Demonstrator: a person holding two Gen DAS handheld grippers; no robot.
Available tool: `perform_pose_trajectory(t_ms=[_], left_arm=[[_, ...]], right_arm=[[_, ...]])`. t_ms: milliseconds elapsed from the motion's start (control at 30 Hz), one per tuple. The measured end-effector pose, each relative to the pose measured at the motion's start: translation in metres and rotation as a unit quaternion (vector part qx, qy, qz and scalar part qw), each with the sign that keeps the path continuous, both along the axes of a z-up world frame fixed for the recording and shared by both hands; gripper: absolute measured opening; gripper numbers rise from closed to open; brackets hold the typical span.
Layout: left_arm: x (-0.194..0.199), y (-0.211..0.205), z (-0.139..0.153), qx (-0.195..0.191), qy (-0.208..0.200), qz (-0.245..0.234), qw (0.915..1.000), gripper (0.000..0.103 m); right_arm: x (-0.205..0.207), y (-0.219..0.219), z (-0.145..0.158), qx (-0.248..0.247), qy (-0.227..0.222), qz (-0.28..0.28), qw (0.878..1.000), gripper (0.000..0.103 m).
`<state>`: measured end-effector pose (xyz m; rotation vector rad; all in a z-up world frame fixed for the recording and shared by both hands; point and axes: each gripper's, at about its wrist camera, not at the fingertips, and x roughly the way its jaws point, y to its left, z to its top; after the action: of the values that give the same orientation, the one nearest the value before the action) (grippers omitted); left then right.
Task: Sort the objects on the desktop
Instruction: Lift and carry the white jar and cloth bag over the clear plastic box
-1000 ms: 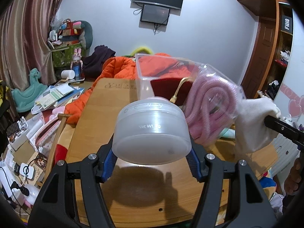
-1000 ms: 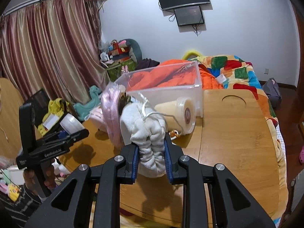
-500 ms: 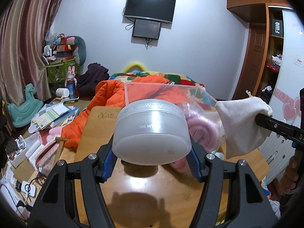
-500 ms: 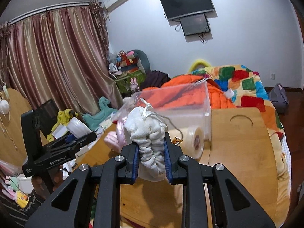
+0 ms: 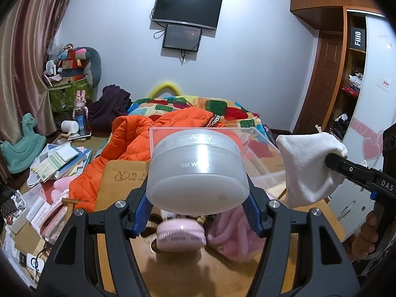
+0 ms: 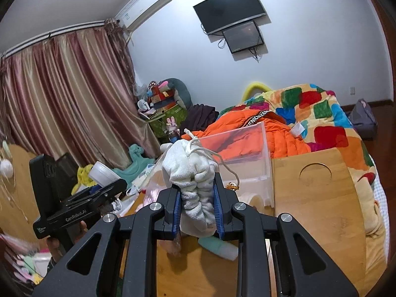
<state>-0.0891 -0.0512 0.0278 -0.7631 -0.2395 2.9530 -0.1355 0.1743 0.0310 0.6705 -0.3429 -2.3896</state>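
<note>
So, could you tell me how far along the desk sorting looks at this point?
Nothing clearly looks sorted yet; what the clear bin holds is hard to tell. In hand: the left gripper grips a frosted round jar, the right gripper a white drawstring pouch. Left on the wooden table: a pink round case, a pink bundle and a mint tube.

The jar (image 5: 198, 173) is cloudy white. The pouch (image 6: 193, 180) is white too, and the jacket (image 5: 153, 133) is bright orange. The blanket (image 6: 319, 113) has red, blue and green patches.
</note>
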Motion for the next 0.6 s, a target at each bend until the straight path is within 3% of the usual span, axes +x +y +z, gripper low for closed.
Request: perform_pose_trajectory(t_ms=[267,600], left_arm=[[-0.036,-0.001,0.005,-0.014,-0.020,-0.017,0.9996,0.064],[-0.076,0.004,-0.010,-0.033,-0.049,-0.024,0.9980,0.064]], right_arm=[[-0.027,-0.012,0.004,-0.003,-0.006,0.002,1.000,0.020],[-0.068,-0.025,-0.004,-0.007,-0.037,0.002,0.999,0.020]])
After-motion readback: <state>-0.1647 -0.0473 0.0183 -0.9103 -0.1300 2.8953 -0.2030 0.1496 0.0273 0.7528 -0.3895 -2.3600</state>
